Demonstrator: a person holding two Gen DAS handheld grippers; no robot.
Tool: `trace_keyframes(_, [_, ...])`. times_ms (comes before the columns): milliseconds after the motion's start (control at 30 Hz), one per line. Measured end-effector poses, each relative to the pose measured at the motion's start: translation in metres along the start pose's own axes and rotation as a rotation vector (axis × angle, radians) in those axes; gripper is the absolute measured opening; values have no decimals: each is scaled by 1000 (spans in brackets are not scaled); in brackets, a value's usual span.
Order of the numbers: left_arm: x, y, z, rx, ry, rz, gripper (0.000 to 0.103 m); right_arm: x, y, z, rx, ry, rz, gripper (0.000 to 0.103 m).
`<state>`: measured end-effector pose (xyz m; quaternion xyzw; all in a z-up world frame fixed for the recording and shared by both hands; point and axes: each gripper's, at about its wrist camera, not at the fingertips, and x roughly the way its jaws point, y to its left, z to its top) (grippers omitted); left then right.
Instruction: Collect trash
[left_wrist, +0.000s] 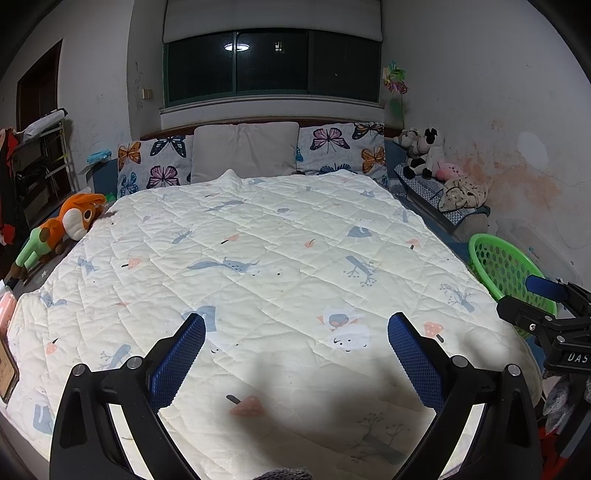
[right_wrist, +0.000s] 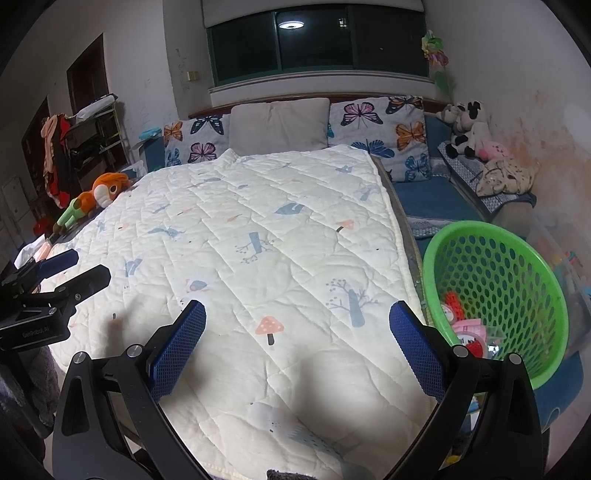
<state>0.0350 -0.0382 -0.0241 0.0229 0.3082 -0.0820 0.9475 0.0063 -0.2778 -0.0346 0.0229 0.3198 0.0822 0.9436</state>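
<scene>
The right wrist view showed both hand-held grippers, left and right, spread and empty above the cream quilted bed, which looked clear, while pink-and-red wrappers lay inside the green perforated plastic basket, suggesting collection was nearly finished.

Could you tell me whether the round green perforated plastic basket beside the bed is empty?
No, the right wrist view shows pink and red wrappers lying inside the round green perforated plastic basket.

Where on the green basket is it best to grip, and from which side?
Grip the upper rim of the green basket from the bed side with the right tool. The basket tilts toward the bed, so its thin rim is exposed and the perforated wall gives the fingers purchase.
</scene>
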Motion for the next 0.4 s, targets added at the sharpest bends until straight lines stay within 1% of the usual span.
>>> trace_keyframes(400, [3, 1, -1, -12, 2, 9, 96, -1, -2, 1, 5, 0, 6, 99])
